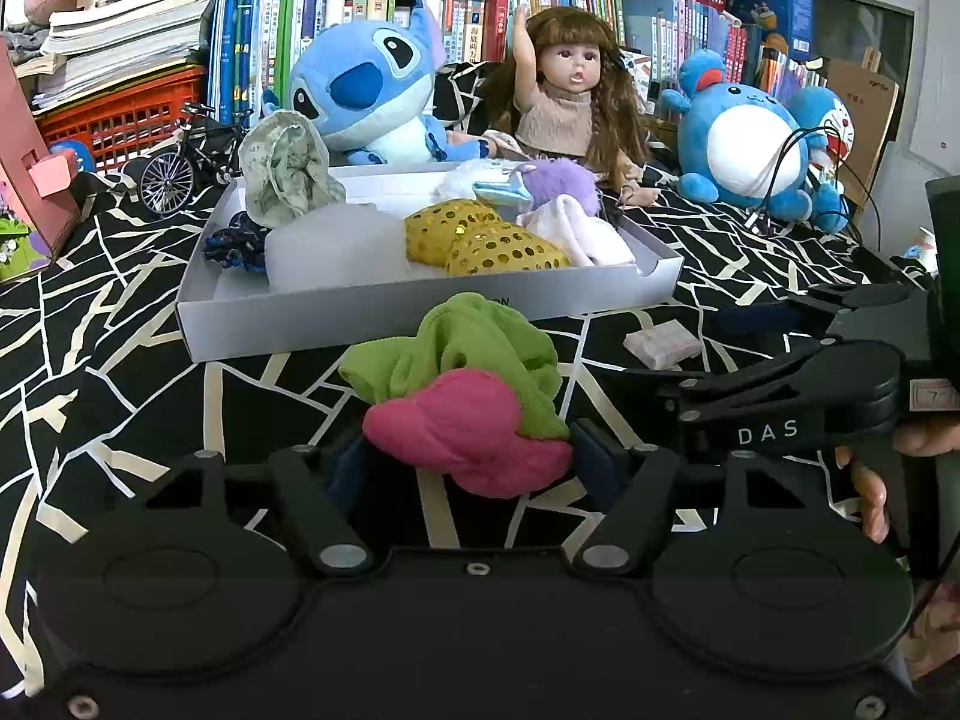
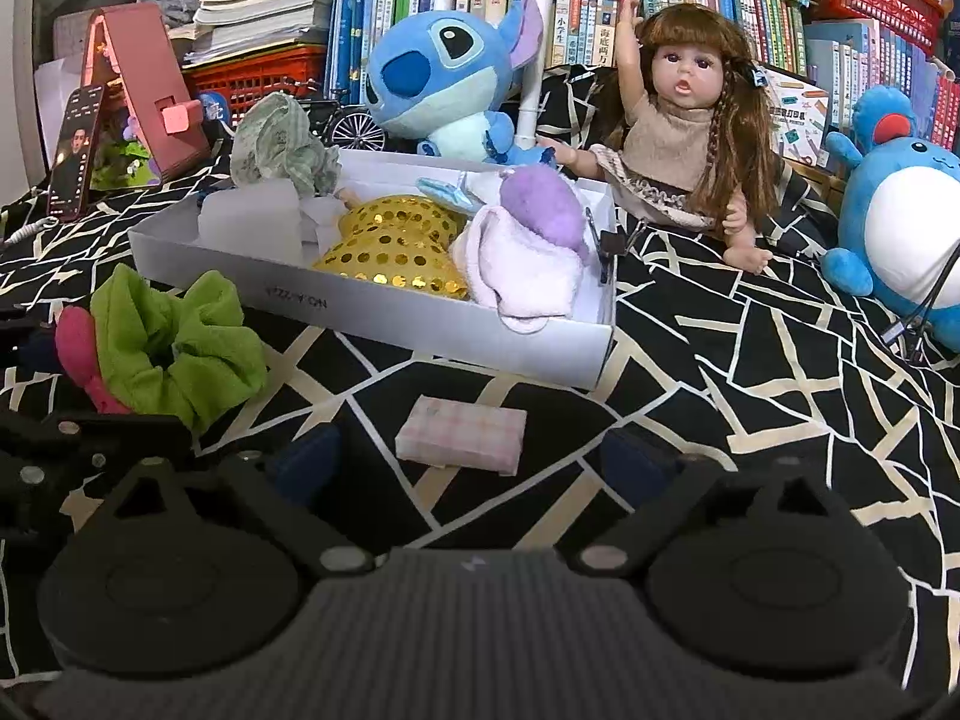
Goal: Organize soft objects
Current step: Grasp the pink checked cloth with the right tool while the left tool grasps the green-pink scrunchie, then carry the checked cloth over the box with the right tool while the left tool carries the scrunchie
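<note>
The left tool is closest. Its two sides sit against a pink scrunchie, one on each side, so it looks like it is pinching it (the pads are mostly hidden behind the soft cloth). A green scrunchie is bunched up right behind the pink one, touching it. Both still lie on the surface with the black and white cloth, just in front of the near wall of the white box. So these two are not put away yet.

The right tool is spread wide and holds nothing. A small pink checked pad lies on the surface between its two sides. I think that one still needs a home too.

Farther back, the box already has many soft things in it. There are two gold sequin pieces, a white cloth, a purple fluffy toy, a dark blue scrunchie in the left corner and a pale patterned cloth at the far left edge.

Most of the job looks done, with maybe three things left to go.
</note>
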{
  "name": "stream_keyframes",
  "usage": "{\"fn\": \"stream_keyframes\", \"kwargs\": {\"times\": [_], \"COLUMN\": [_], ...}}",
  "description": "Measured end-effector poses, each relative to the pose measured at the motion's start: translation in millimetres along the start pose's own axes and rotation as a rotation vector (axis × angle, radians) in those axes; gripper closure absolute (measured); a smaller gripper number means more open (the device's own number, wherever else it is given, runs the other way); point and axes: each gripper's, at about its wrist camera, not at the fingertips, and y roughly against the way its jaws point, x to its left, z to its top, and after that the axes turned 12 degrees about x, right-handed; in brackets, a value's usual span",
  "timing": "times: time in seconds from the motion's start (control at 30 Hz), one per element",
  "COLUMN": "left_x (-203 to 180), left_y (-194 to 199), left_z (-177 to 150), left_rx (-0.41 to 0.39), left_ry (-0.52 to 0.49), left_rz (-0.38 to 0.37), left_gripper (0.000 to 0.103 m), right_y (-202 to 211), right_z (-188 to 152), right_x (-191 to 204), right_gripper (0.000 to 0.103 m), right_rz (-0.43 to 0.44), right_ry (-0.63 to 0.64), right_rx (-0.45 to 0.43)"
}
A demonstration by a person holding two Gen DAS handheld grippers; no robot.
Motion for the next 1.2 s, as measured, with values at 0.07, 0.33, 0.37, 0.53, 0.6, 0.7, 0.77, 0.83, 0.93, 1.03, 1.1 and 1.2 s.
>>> {"fn": "stream_keyframes", "kwargs": {"times": [0.07, 0.33, 0.37, 0.53, 0.6, 0.7, 0.77, 0.83, 0.93, 1.03, 1.1, 1.2], "left_x": [0, -2, -2, -3, -3, -3, -2, -2, -2, -1, -1, 0], "left_y": [0, 2, 3, 5, 5, 6, 7, 7, 7, 9, 10, 12], "left_z": [0, -2, -2, -3, -4, -3, -3, -3, -3, -3, -3, -3], "left_rx": [-0.001, -0.022, -0.025, -0.041, -0.044, -0.049, -0.051, -0.053, -0.056, -0.062, -0.068, -0.076], "left_ry": [0.001, 0.001, 0.001, 0.000, -0.001, 0.000, 0.002, 0.002, 0.003, 0.008, 0.011, 0.014], "left_rz": [0.000, 0.018, 0.020, 0.032, 0.037, 0.042, 0.044, 0.046, 0.047, 0.048, 0.051, 0.056], "left_gripper": [0.036, 0.038, 0.038, 0.040, 0.040, 0.040, 0.040, 0.041, 0.042, 0.043, 0.044, 0.046], "right_y": [1, 5, 5, 6, 6, 7, 7, 8, 9, 10, 11, 12], "right_z": [-1, -2, -2, -2, -1, -1, 0, -1, -1, -1, 0, 0], "right_x": [1, 8, 8, 9, 9, 9, 9, 9, 9, 9, 9, 10], "right_gripper": [0.009, 0.020, 0.022, 0.036, 0.046, 0.053, 0.054, 0.054, 0.054, 0.055, 0.055, 0.055], "right_rz": [0.001, 0.015, 0.020, 0.035, 0.041, 0.047, 0.046, 0.047, 0.046, 0.046, 0.048, 0.049], "right_ry": [0.003, 0.030, 0.030, 0.028, 0.024, 0.018, 0.015, 0.014, 0.014, 0.013, 0.011, 0.010], "right_rx": [-0.005, -0.026, -0.028, -0.032, -0.033, -0.034, -0.037, -0.042, -0.047, -0.054, -0.057, -0.062]}}
